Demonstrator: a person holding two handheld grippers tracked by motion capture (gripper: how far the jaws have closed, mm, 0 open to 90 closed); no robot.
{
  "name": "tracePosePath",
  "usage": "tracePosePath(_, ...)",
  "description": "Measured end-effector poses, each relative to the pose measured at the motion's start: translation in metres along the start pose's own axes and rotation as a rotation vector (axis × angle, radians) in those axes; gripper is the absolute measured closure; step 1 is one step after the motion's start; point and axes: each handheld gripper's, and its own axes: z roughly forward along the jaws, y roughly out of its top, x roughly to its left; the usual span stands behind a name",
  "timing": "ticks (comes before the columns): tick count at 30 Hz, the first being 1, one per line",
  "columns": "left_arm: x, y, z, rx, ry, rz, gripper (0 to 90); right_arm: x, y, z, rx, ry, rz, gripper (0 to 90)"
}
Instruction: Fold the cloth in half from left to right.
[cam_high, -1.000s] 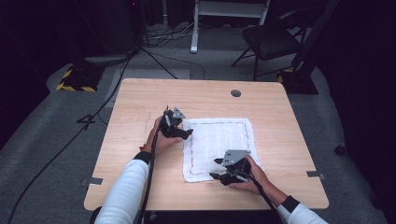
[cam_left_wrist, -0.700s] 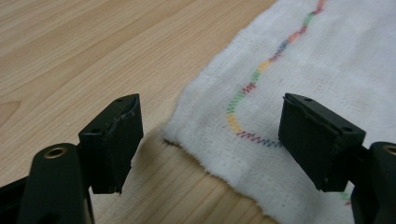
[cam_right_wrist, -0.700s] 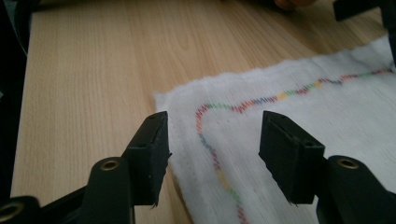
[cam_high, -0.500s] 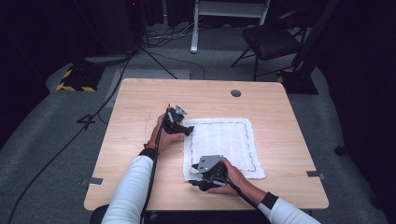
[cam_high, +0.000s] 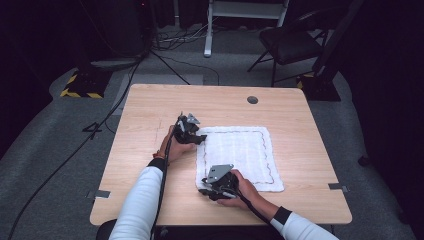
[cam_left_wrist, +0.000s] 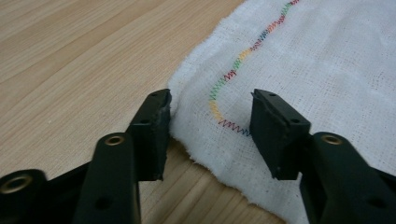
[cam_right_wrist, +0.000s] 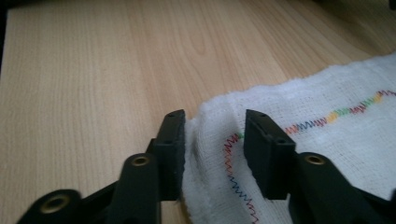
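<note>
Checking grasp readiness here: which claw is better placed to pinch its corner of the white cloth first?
Probably the right claw: the cloth corner is bunched up between its jaws, which have just been closing. The left claw also straddles its corner, with a wider gap, its jaws closing too.

Wooden table (cam_high: 150, 150) — white stitched cloth (cam_high: 240, 150) flat on it.

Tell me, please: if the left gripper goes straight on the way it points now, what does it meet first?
Most likely the white cloth. The left gripper has just been closing, with the cloth's corner and its coloured zigzag stitching between the jaws; going on would push into the cloth, though depth is hard to judge.
</note>
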Motion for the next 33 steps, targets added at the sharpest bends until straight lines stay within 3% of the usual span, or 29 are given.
tracePosePath(5, -0.001, 0.0, -0.002, 0.01, -0.029, -0.004, 67.7, 0.0, -0.001, -0.001, 0.006, -0.056, 0.022, 80.1)
tracePosePath(10, -0.002, 0.001, -0.002, 0.016, -0.045, -0.002, 78.4, 0.001, -0.001, -0.002, 0.013, -0.076, 0.002, 85.0)
tracePosePath(18, 0.0, 0.0, -0.006, 0.023, -0.052, 0.004, 81.9, -0.002, -0.001, -0.008, -0.003, -0.07, -0.019, 85.8)
tracePosePath(21, 0.002, -0.002, -0.009, 0.021, -0.055, -0.011, 82.2, -0.002, 0.001, -0.009, -0.013, -0.07, -0.026, 86.0)
tracePosePath(33, 0.01, -0.012, -0.028, 0.011, -0.017, -0.022, 82.2, -0.001, 0.011, -0.009, -0.041, -0.064, -0.064, 86.2)
